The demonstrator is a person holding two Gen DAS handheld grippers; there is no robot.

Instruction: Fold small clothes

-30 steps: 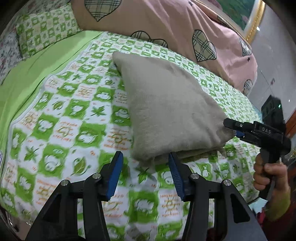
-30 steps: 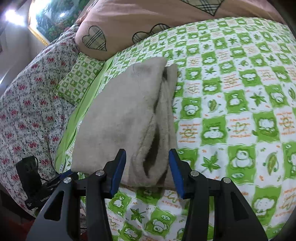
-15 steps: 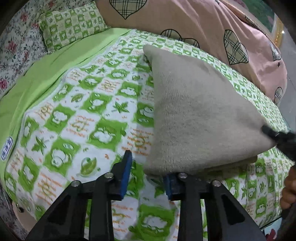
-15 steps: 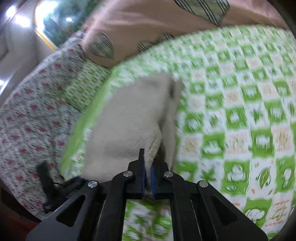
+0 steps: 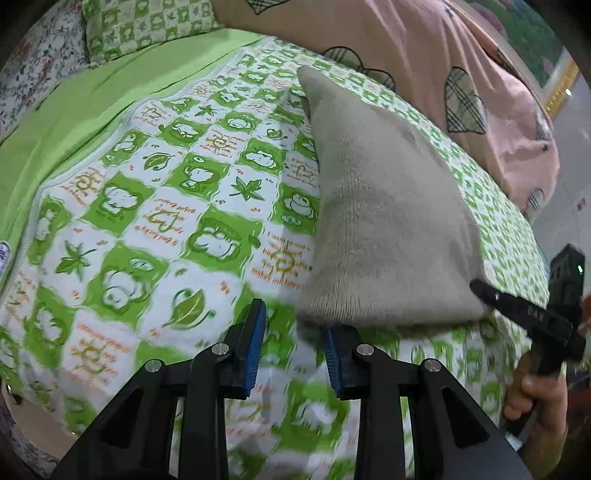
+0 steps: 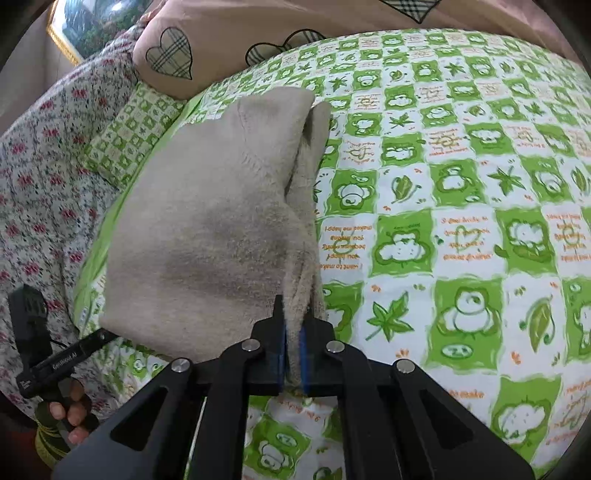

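Observation:
A beige knitted garment [image 5: 388, 221] lies folded on the green patterned bedsheet [image 5: 155, 206]. My left gripper [image 5: 293, 321] stands at its near left corner with its jaws opening. The corner rests against the right fingertip [image 5: 332, 336] and only sheet shows in the gap between the pads. In the right wrist view my right gripper [image 6: 293, 325] is shut on the garment's [image 6: 207, 229] layered near edge, with fuzzy cloth pinched between the blue pads. Each gripper also shows in the other's view: the right gripper [image 5: 517, 310] at the garment's right corner, the left gripper [image 6: 66, 354] at its left corner.
A pink quilt with checked hearts [image 5: 424, 55] is heaped along the back of the bed. A green patterned pillow [image 5: 144, 26] and a floral cover [image 6: 37, 177] lie at the side. The patterned sheet [image 6: 461, 203] stretches wide to the garment's right. A hand [image 5: 535, 398] holds the other gripper's handle.
My right gripper has shut on the garment's near edge. My left gripper's jaws have narrowed and it has moved in to the garment's left corner.

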